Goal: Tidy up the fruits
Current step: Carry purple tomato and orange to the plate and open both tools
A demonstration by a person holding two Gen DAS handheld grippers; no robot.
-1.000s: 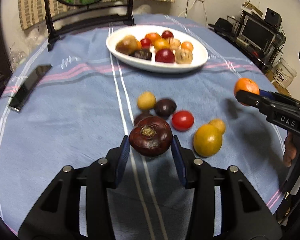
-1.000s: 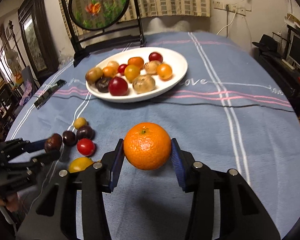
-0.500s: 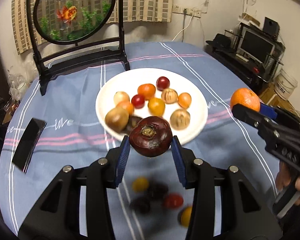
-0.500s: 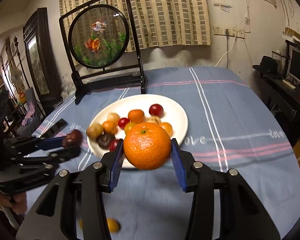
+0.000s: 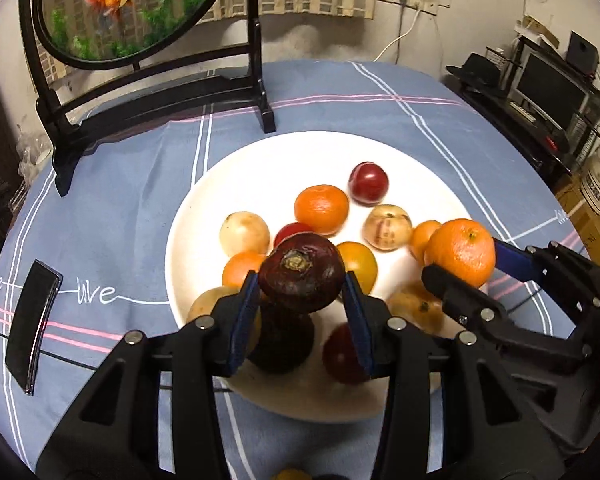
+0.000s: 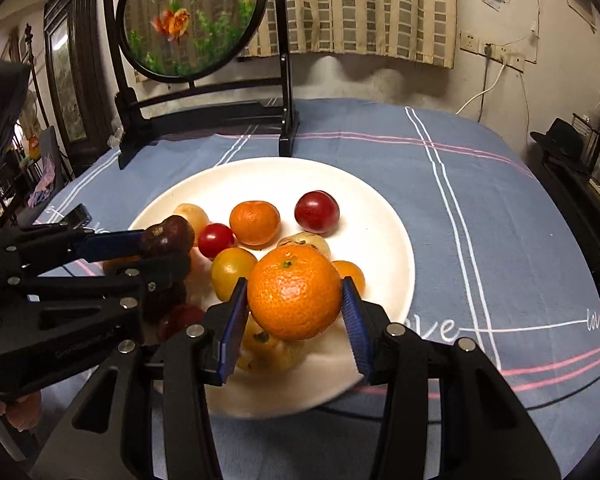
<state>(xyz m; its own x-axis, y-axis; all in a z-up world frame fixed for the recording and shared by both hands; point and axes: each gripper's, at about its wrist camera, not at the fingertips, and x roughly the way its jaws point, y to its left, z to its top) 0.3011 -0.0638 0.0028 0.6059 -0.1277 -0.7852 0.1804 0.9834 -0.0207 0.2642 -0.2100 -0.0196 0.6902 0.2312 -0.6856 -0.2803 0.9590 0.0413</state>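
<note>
My left gripper (image 5: 300,304) is shut on a dark purple mangosteen (image 5: 302,272) and holds it above the near part of the white plate (image 5: 260,168). My right gripper (image 6: 296,312) is shut on an orange (image 6: 294,292) over the plate's (image 6: 380,216) near right side. Each gripper shows in the other's view: the right one (image 5: 464,272) with its orange (image 5: 460,252) at the right, the left one (image 6: 172,248) with the mangosteen (image 6: 168,236) at the left. The plate holds several fruits, among them a mandarin (image 5: 321,209) and a red plum (image 5: 368,183).
A round fish-picture screen on a black stand (image 5: 160,92) rises just behind the plate. A dark phone (image 5: 32,328) lies on the blue striped tablecloth (image 5: 112,208) at the left. Shelves with a monitor (image 5: 548,88) stand beyond the table's right edge.
Both grippers have carried their fruits from above the loose fruits on the cloth forward to over the plate. The plate now fills the middle of both views; the loose fruits have dropped out of sight.
</note>
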